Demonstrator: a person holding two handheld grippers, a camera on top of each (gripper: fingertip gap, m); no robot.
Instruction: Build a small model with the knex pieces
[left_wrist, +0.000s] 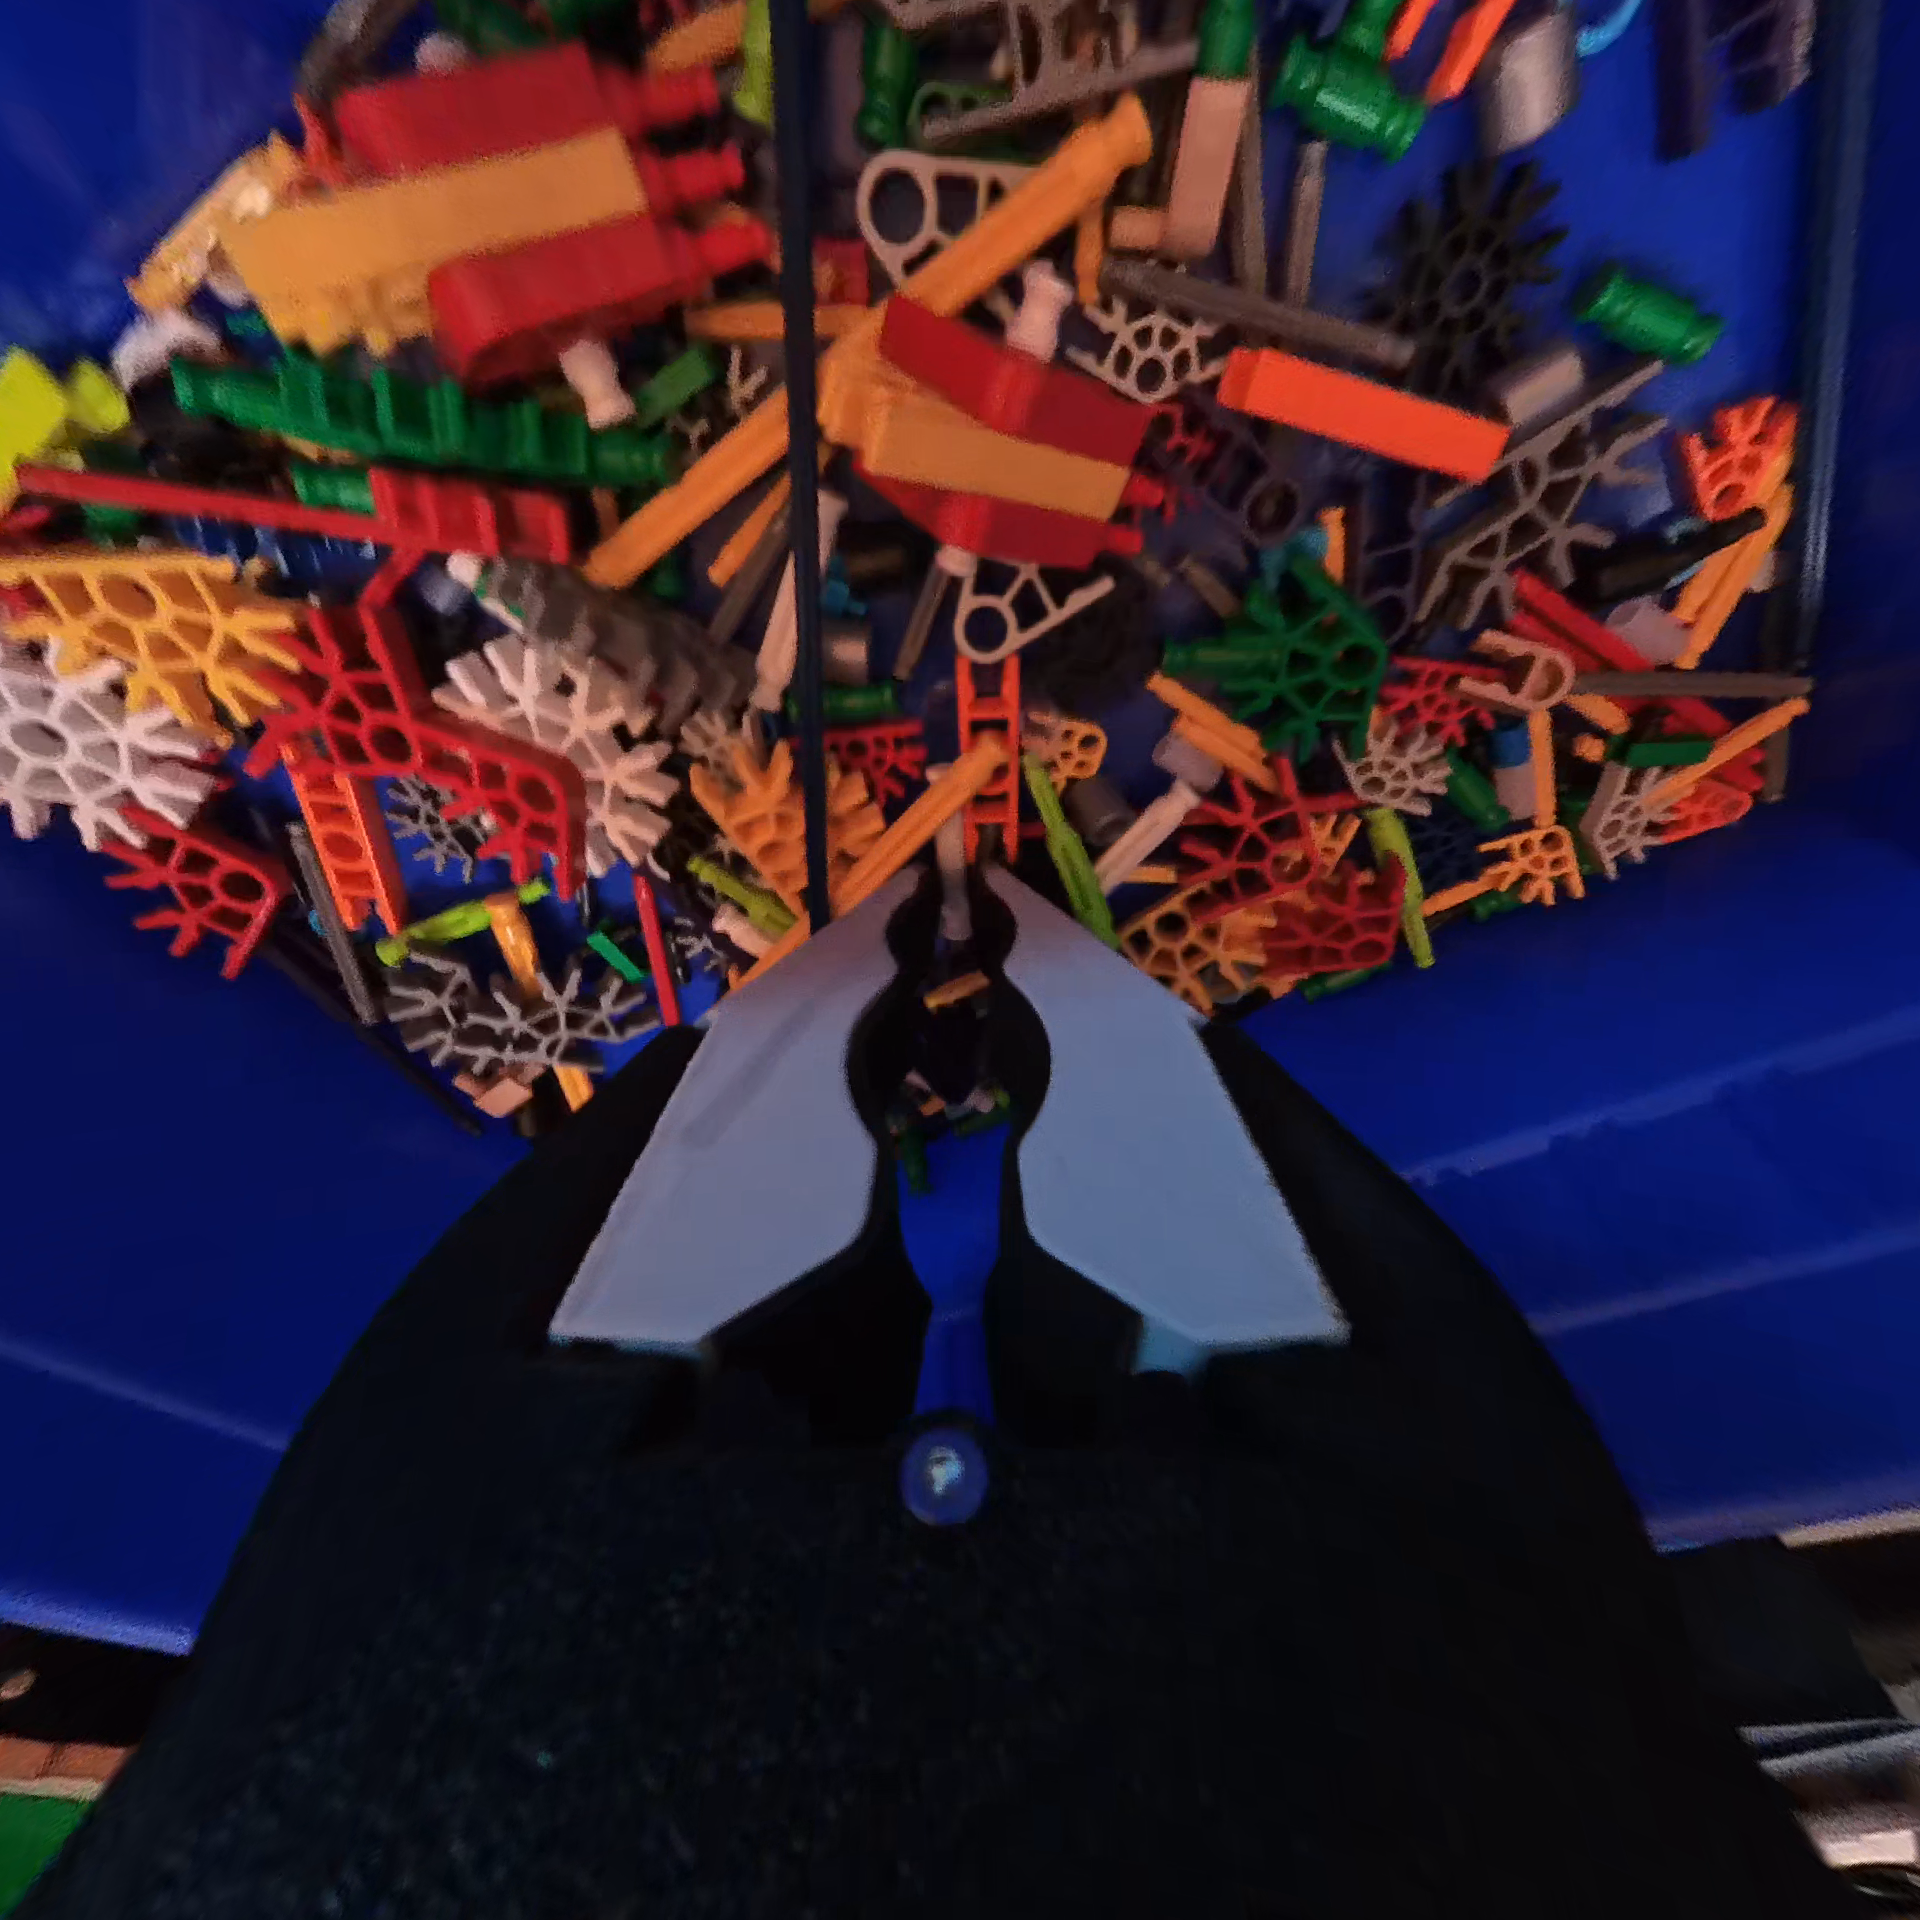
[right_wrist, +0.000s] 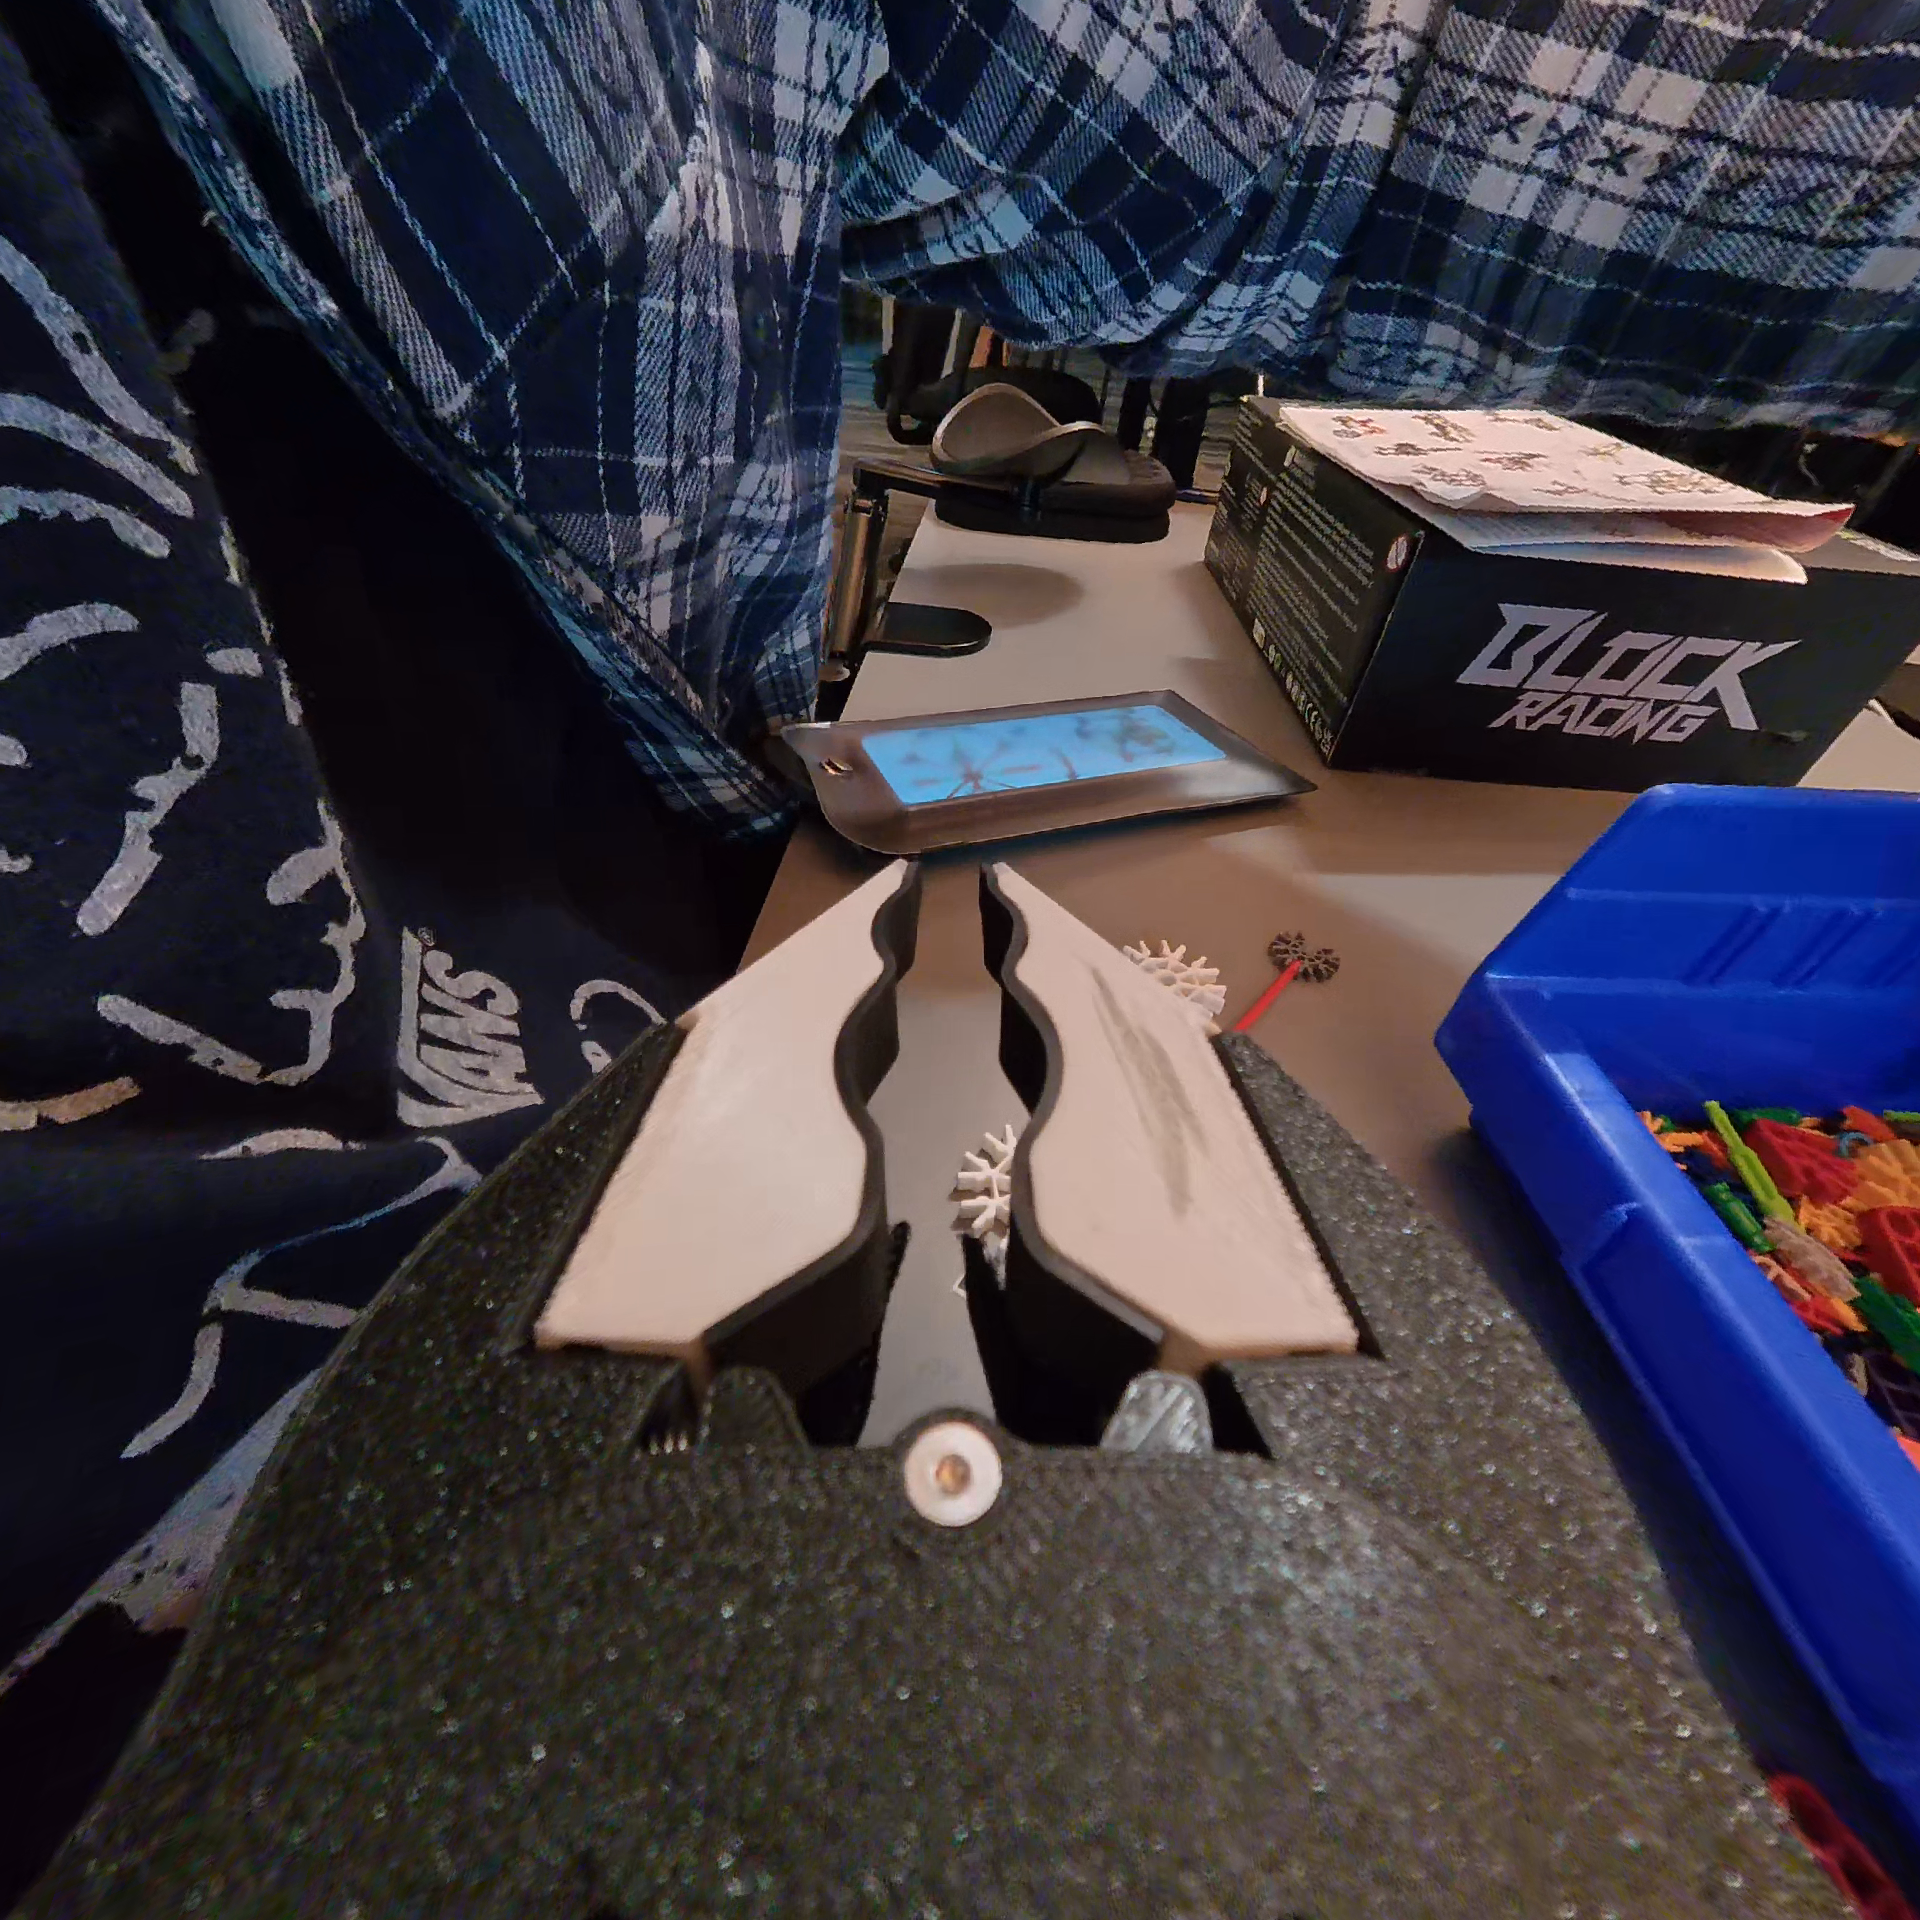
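Rod (left_wrist: 951, 847), pale grey-white plastic, thin, only its short end visible at the fingertips of the left gripper (left_wrist: 951, 883); rest hidden between the fingers. Left gripper's tips are drawn almost together on this rod end, at the near edge of the heap.

Pieces (left_wrist: 935, 520): heap of plastic construction rods and connectors in red, orange, yellow, green, grey, white and black, filling a blue bin (left_wrist: 1558, 1143). White snowflake-shaped connectors (left_wrist: 582, 717) lie left of the gripper, a grey one (left_wrist: 509, 1013) just beside its left finger, an orange ladder-like strip (left_wrist: 987, 748) just beyond the tips. A dark cord (left_wrist: 800, 468) runs straight across the heap.

Right gripper (right_wrist: 951, 883): fingers slightly apart, nothing between the tips, hanging over a pale table (right_wrist: 1091, 613). A white snowflake (right_wrist: 987, 1179) shows through the gap lower down; whether it touches the finger cannot be told. Another white snowflake (right_wrist: 1179, 977) lies just right of the right finger, near a small dark connector (right_wrist: 1304, 954) on a red rod (right_wrist: 1262, 997).

Same bin (right_wrist: 1662, 1039) stands to the right. Beyond: a phone (right_wrist: 1029, 769) with lit screen, a black box (right_wrist: 1507, 623) with a printed sheet (right_wrist: 1538, 468) on top. A person's plaid shirt (right_wrist: 623, 260) fills the upper part of the right wrist view.
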